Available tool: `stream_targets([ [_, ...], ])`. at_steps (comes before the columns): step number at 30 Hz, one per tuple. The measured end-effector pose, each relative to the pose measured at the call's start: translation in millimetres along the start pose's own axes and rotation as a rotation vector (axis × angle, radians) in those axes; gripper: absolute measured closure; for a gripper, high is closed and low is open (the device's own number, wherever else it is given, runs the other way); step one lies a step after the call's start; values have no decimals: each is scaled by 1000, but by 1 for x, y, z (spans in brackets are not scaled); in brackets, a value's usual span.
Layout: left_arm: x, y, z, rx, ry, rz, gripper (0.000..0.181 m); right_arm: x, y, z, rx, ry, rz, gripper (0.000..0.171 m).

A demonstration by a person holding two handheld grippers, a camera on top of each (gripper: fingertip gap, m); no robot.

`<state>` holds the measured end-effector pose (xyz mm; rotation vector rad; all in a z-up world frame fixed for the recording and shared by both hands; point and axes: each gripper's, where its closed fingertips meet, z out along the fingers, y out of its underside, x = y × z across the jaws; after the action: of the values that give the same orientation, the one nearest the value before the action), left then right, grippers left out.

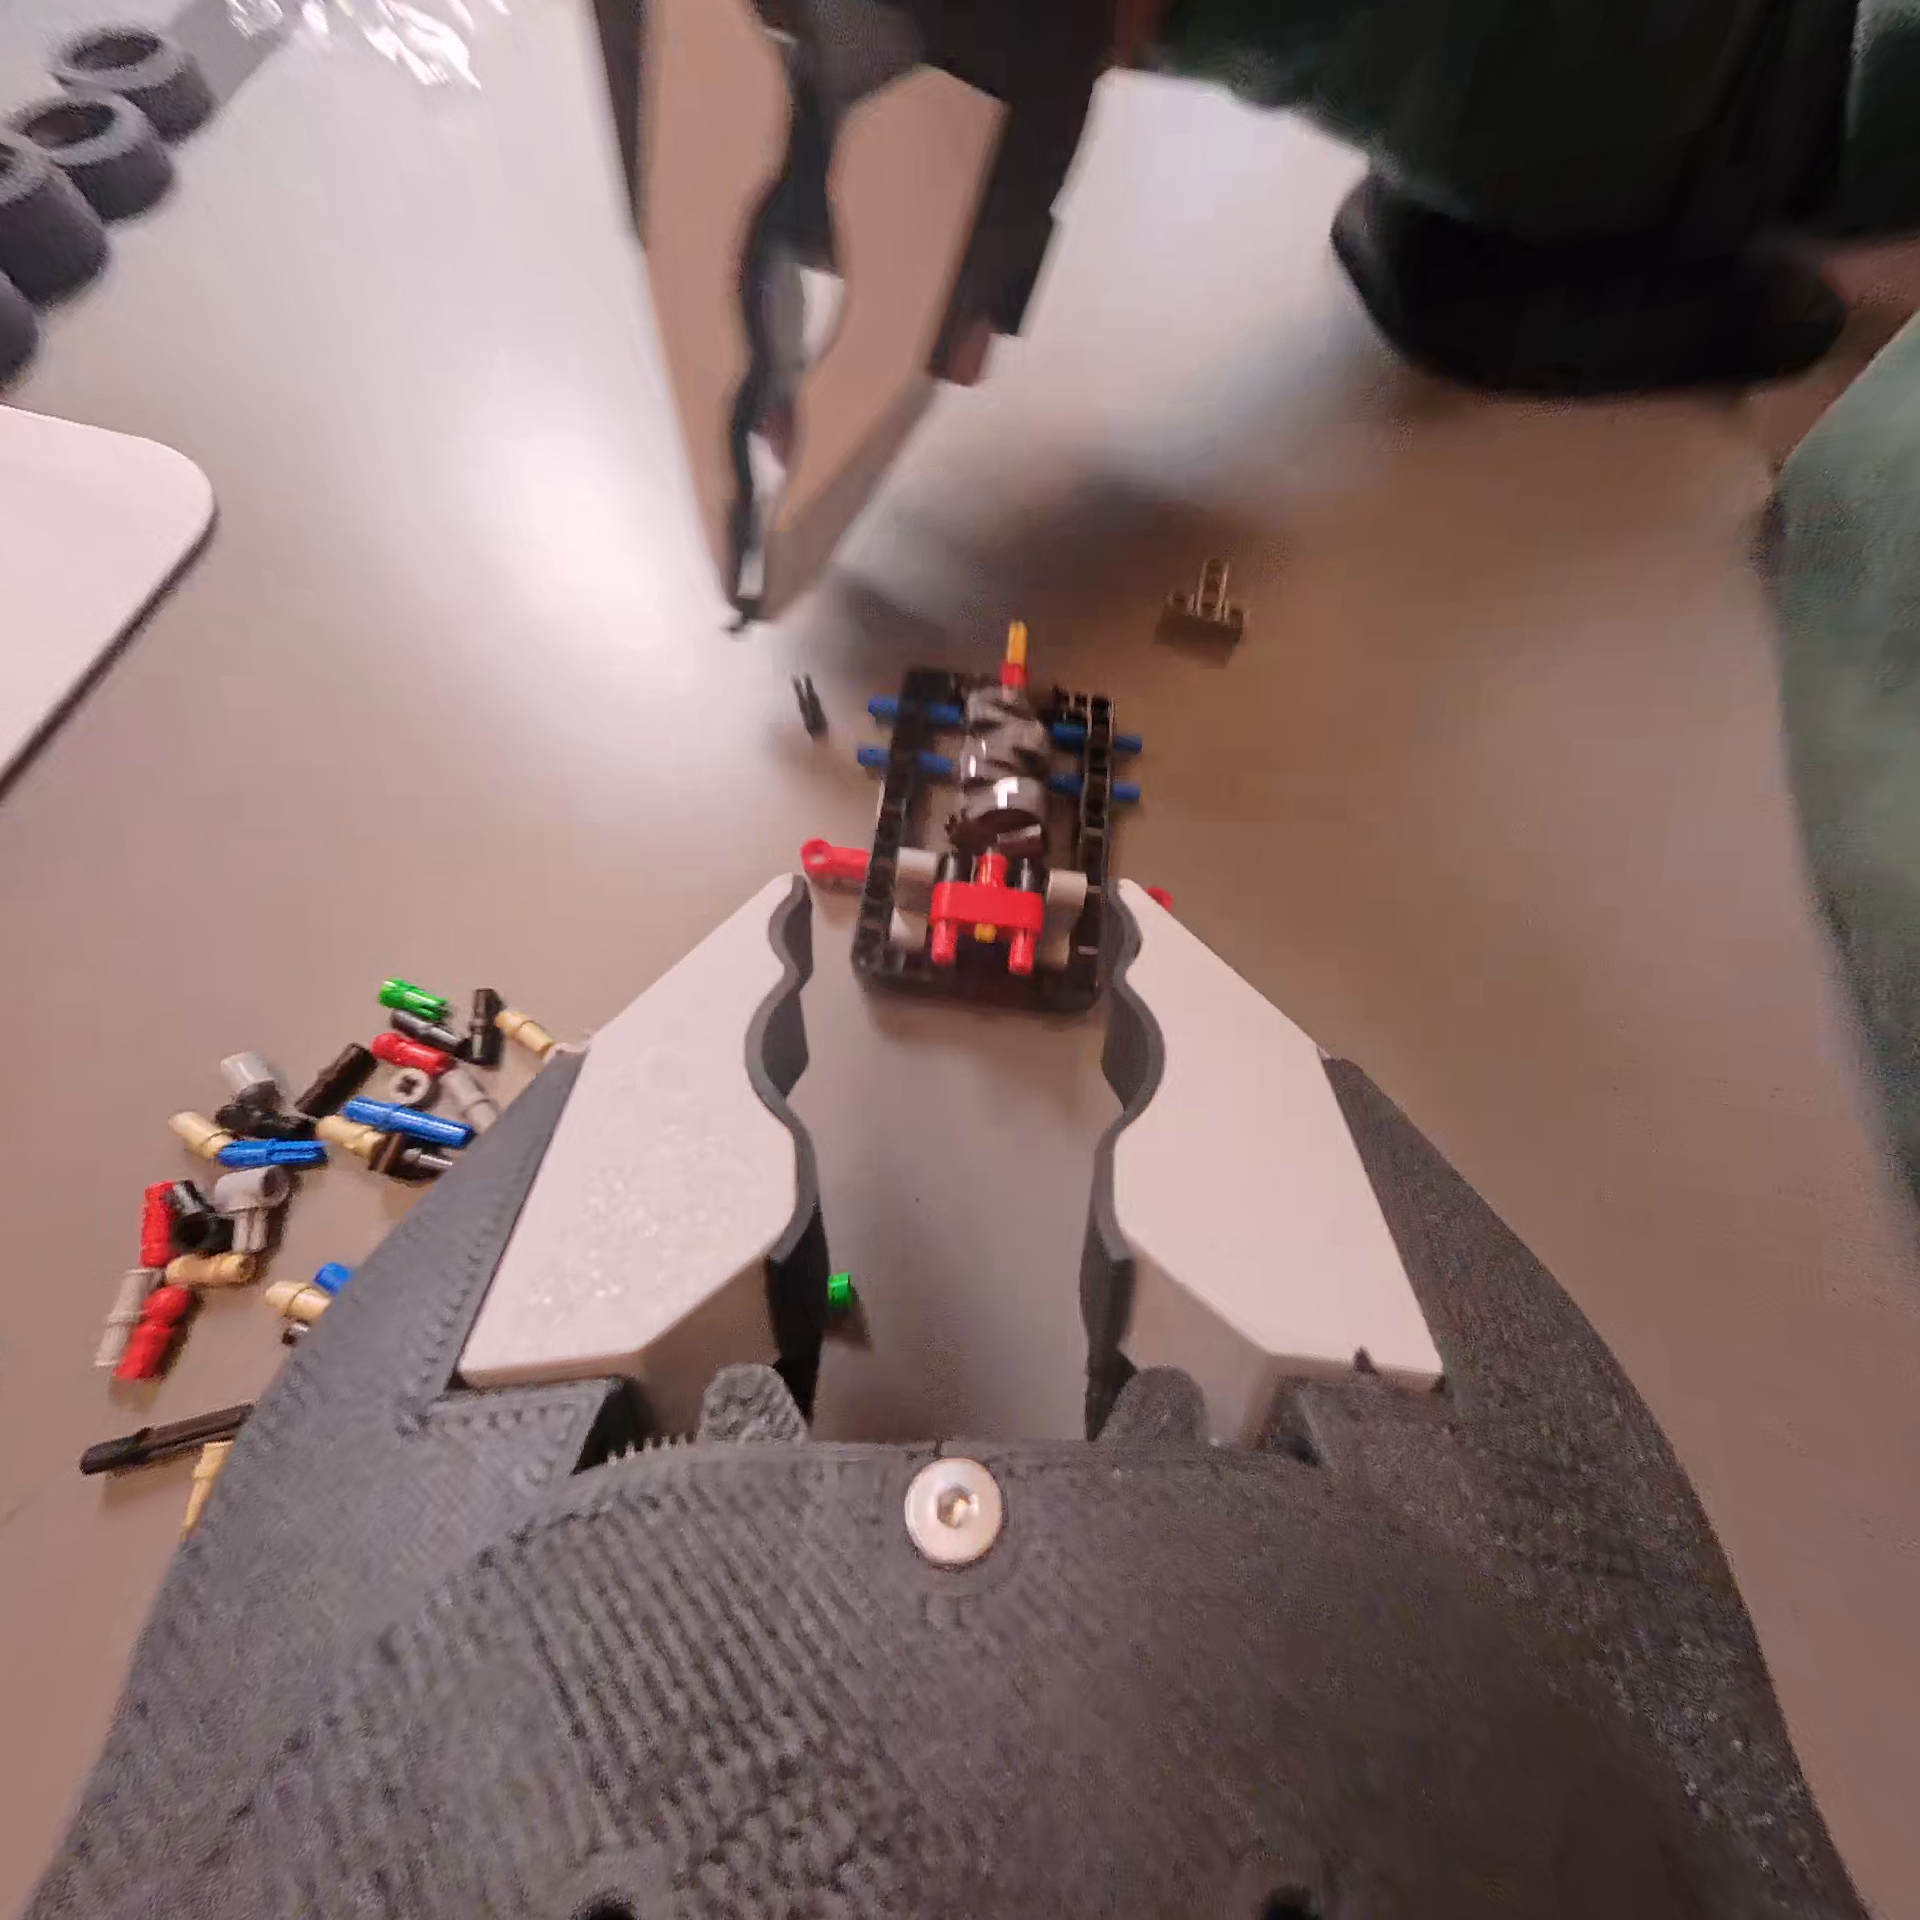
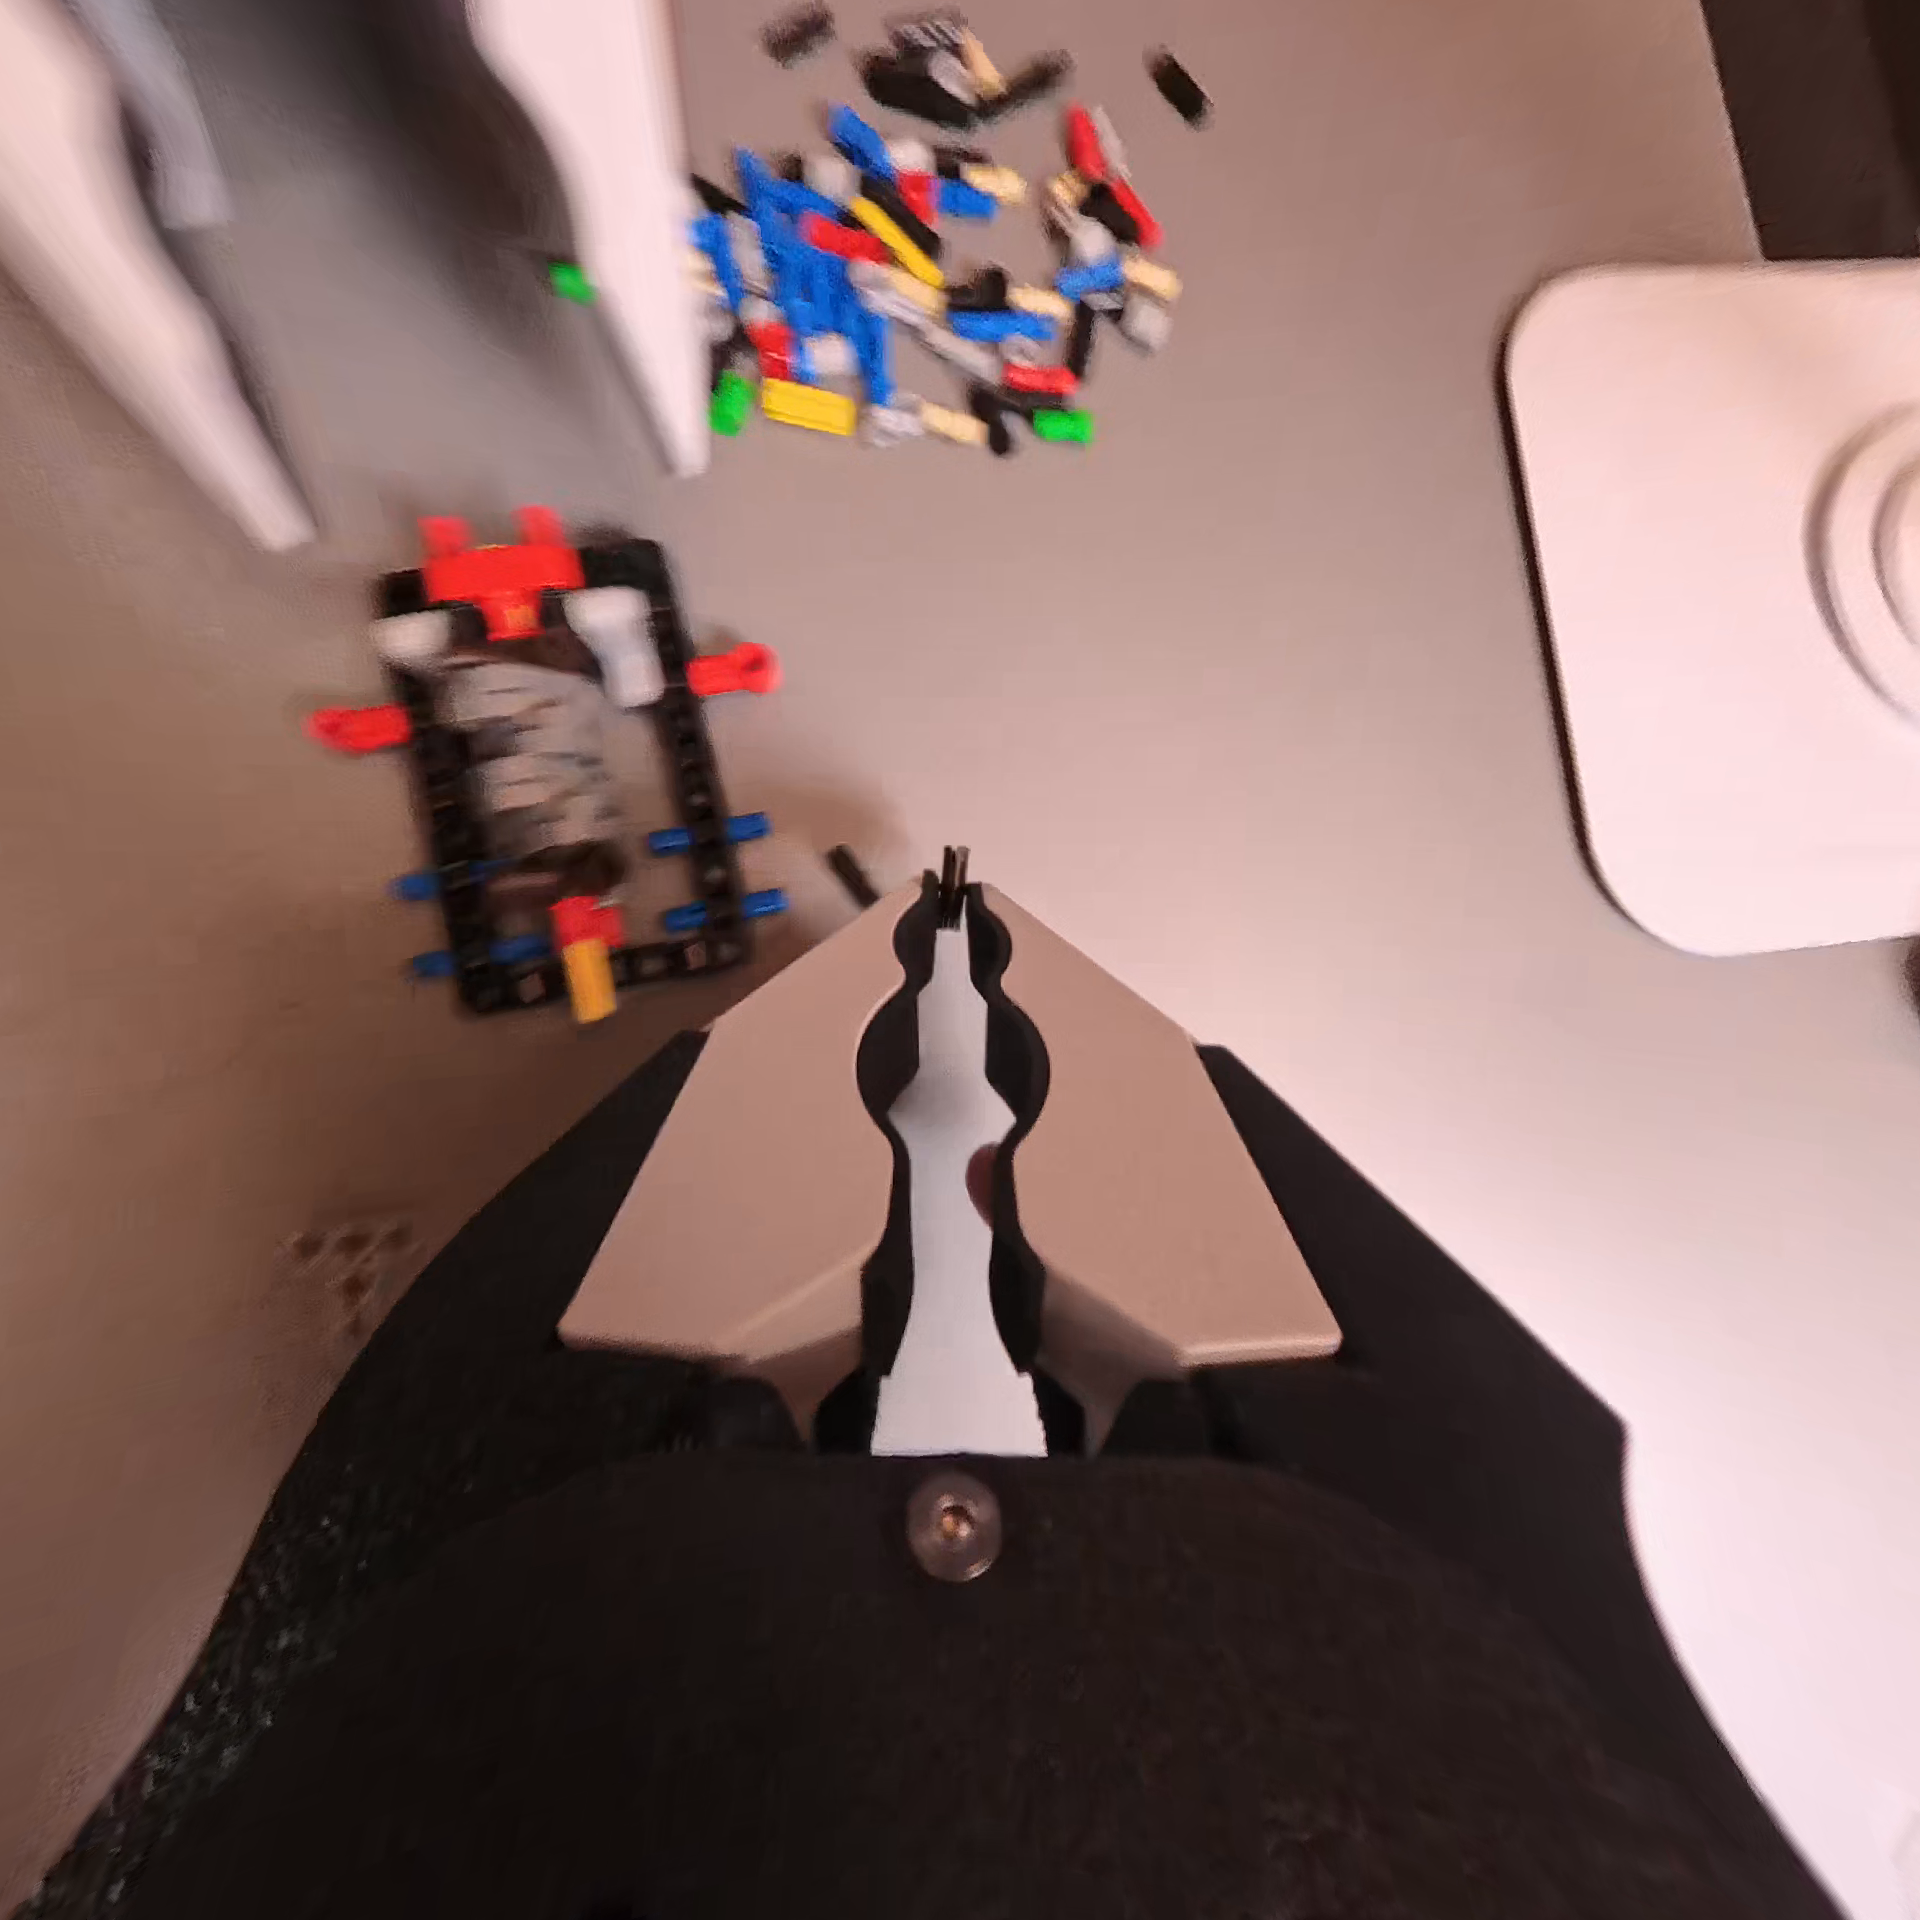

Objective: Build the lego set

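A black Lego frame (image 1: 1091, 831) with a grey gear core, red connectors, blue pins and a yellow axle lies on the tan table; it also shows in the right wrist view (image 2: 707, 769). My left gripper (image 1: 966, 904) is open and empty, its fingertips on either side of the frame's near end. My right gripper (image 2: 951, 899) is shut on a small black pin (image 2: 953, 868) and held just right of the frame. The left wrist view shows it (image 1: 753, 592) beyond the frame. Another black pin (image 1: 808, 707) lies beside the frame.
A pile of loose coloured pieces (image 1: 343, 1132) lies left of my left gripper and also shows in the right wrist view (image 2: 914, 260). A small tan piece (image 1: 1205, 603) lies beyond the frame. Black tyres (image 1: 83, 156) and a white tray (image 2: 1714, 603) sit farther out. Dark green cloth (image 1: 1860, 727) borders the right. Left tips to right tips: about 10 centimeters.
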<state>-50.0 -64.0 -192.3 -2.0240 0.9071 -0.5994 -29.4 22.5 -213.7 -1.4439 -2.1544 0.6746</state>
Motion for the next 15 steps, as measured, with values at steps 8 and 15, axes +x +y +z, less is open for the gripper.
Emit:
stream_targets([
  [8, 47, -41, 34, 97, 57, 30, 151, -83, 25, -60, -24, -182, -64, 168],
  [15, 84, -58, 65, 70, 118, 73, 164, -115, 11, -80, 54, -155, -118, 168],
])
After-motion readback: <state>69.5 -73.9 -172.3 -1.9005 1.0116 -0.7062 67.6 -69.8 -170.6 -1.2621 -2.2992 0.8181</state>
